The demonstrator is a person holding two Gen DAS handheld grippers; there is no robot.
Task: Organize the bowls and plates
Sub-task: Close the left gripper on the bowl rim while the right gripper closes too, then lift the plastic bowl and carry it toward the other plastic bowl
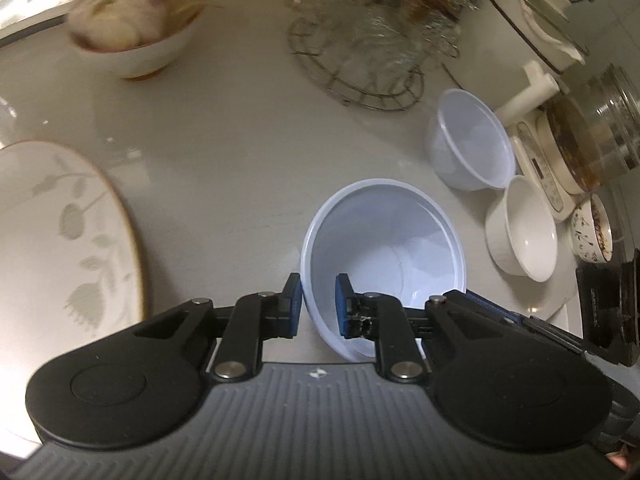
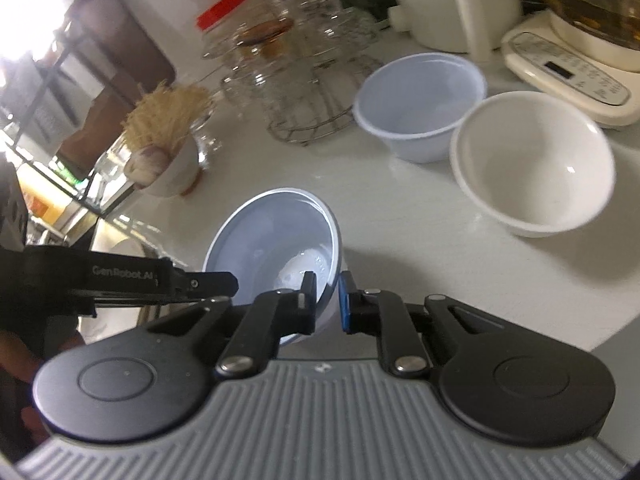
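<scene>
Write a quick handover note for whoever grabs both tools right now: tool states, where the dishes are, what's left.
Left tool: shut on the rim of the pale blue plastic bowl.
Right tool: shut on the same bowl's opposite rim.
A second pale blue plastic bowl and a white ceramic bowl sit side by side on the white counter. A leaf-patterned plate lies apart.
Nothing stacked yet.

You're working over a glossy white counter (image 2: 400,216); bright light (image 2: 24,20) glares past its far left edge, beside a dark shelving frame (image 2: 60,76).
</scene>
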